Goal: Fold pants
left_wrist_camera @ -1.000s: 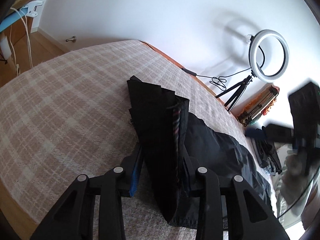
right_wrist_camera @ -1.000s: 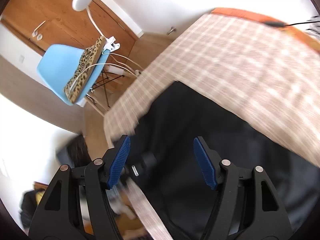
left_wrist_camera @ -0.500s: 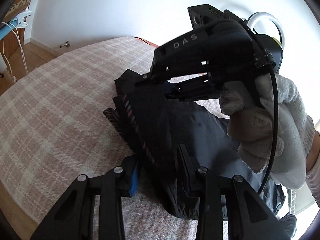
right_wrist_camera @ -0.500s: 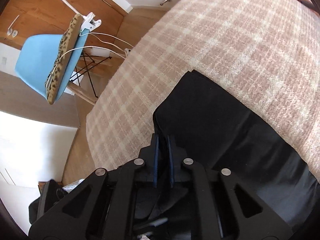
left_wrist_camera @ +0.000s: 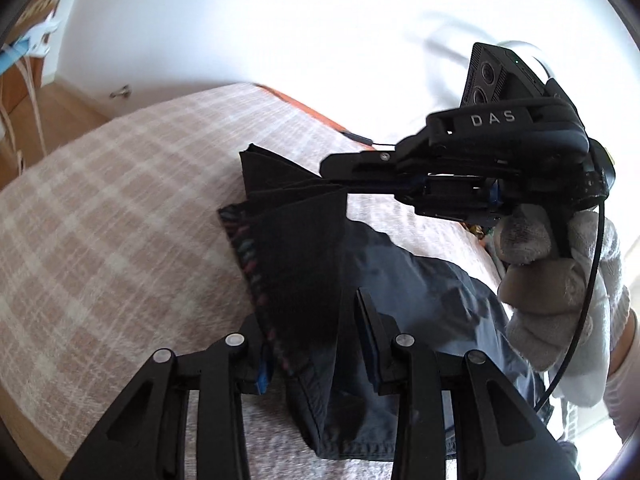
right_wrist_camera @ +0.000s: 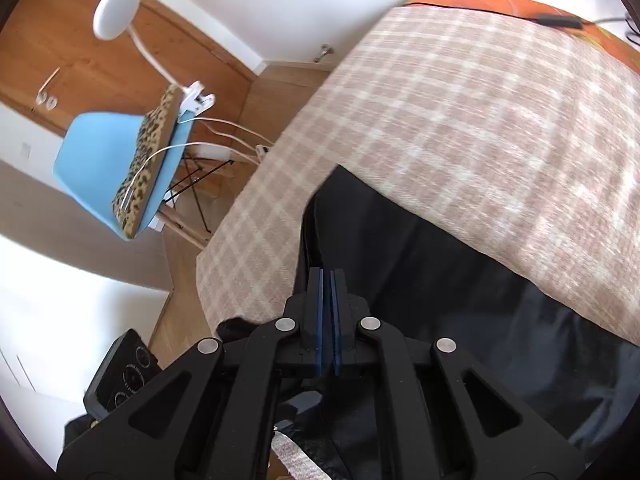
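Note:
Dark pants (left_wrist_camera: 308, 264) lie on a beige plaid bed cover (left_wrist_camera: 112, 216), with the waistband end raised off it. My left gripper (left_wrist_camera: 316, 340) is shut on the near edge of the waistband. My right gripper (left_wrist_camera: 340, 184), held by a gloved hand (left_wrist_camera: 560, 280), is shut on the far edge of the waistband. In the right wrist view the right gripper (right_wrist_camera: 327, 276) has its blue pads (right_wrist_camera: 320, 312) nearly together on the pants (right_wrist_camera: 460, 280), which spread to the right over the cover (right_wrist_camera: 480, 120).
A blue chair (right_wrist_camera: 104, 168) with a leopard-print cushion and a clamped white lamp (right_wrist_camera: 116, 10) stands on the wooden floor beyond the bed's edge. A white wall (left_wrist_camera: 280, 20) runs behind the bed. A black device (right_wrist_camera: 120, 376) sits low at the left.
The right gripper came in from the right, shut on the waistband's far edge, and lifted it. The left gripper kept its hold as the waistband rose and spread between the two.

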